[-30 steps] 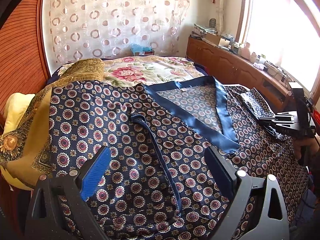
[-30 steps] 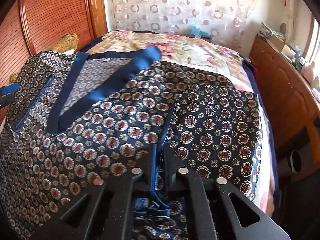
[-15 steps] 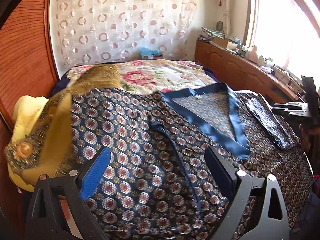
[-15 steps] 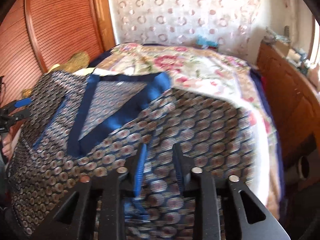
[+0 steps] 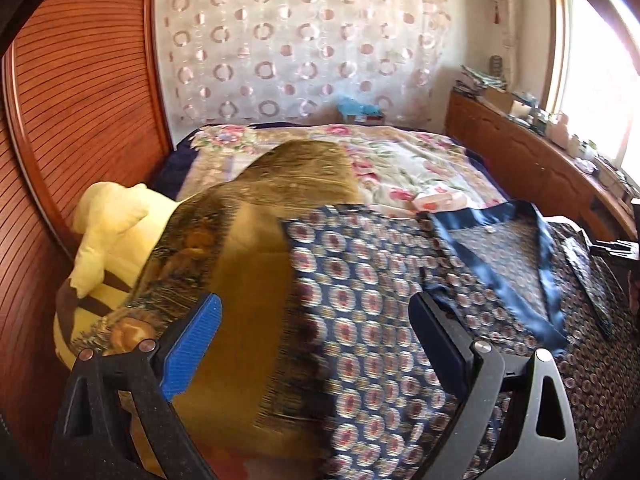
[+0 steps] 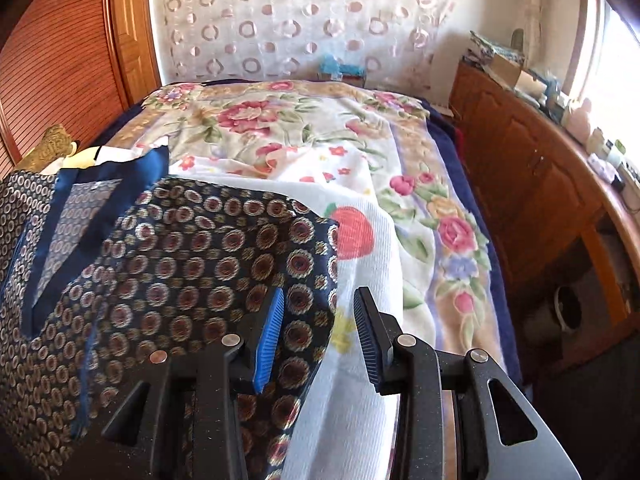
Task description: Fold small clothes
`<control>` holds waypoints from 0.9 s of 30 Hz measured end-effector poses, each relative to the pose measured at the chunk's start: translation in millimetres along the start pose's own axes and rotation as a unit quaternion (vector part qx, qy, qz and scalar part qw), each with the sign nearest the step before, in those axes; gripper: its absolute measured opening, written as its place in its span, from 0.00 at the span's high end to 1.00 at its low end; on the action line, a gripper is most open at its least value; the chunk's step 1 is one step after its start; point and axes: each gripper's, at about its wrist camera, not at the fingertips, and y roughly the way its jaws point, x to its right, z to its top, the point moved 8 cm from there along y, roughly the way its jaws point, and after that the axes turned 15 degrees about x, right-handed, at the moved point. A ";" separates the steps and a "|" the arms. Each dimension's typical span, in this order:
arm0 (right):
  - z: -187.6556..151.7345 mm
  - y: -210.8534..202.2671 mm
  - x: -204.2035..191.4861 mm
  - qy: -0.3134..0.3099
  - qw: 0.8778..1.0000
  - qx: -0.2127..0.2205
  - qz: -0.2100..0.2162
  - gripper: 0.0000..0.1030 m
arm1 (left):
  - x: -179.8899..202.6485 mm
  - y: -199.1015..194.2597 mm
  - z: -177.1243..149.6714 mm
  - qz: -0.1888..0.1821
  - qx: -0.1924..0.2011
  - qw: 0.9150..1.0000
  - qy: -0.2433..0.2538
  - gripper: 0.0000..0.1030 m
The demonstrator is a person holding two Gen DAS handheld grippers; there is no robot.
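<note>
Garment [image 5: 380, 320] in navy medallion print, robe-like, spread flat over the bed [image 6: 280, 128], with its blue collar band [image 5: 548, 280] lying open toward the far right side

Left gripper [image 5: 316, 308]: spread wide, holding nothing, hanging above the line where the garment's left edge overlaps a golden cloth [image 5: 248, 280], with a yellow plush toy [image 5: 112, 232] just beyond. Right gripper [image 6: 320, 296]: just been opening, now part-way apart with nothing pinched. Only the garment's right edge and a white fruit-print cloth [image 6: 360, 280] showing in the gap beneath

Risks, judged from this layout:
- Catching the golden cloth along with the garment's left edge, since the two overlap right under the left gripper. Would drag the wrong fabric into the fold.
- Same on the right: pinching the white cloth together with the garment's edge.
- Closing too near the hem on what looks like smooth, satin-like fabric. Likely to slip out mid-lift.
- Lifting one side ahead of the other. Likely to skew the fold and bunch the loose collar.
- Left view blurred, so exact edge position hard to place
</note>
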 end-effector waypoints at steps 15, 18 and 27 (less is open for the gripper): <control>0.5 15.7 14.1 0.016 1.000 0.009 0.009 0.54 | -10.4 28.7 3.8 -0.008 -0.021 1.000 -0.004 0.31; -0.1 16.6 13.5 0.015 1.000 0.007 0.007 0.51 | -7.6 33.9 3.7 -0.028 -0.030 0.999 -0.017 0.46; 6.9 24.6 21.9 0.020 1.000 -0.007 0.007 0.46 | -7.4 37.1 2.7 -0.032 -0.040 0.998 -0.029 0.48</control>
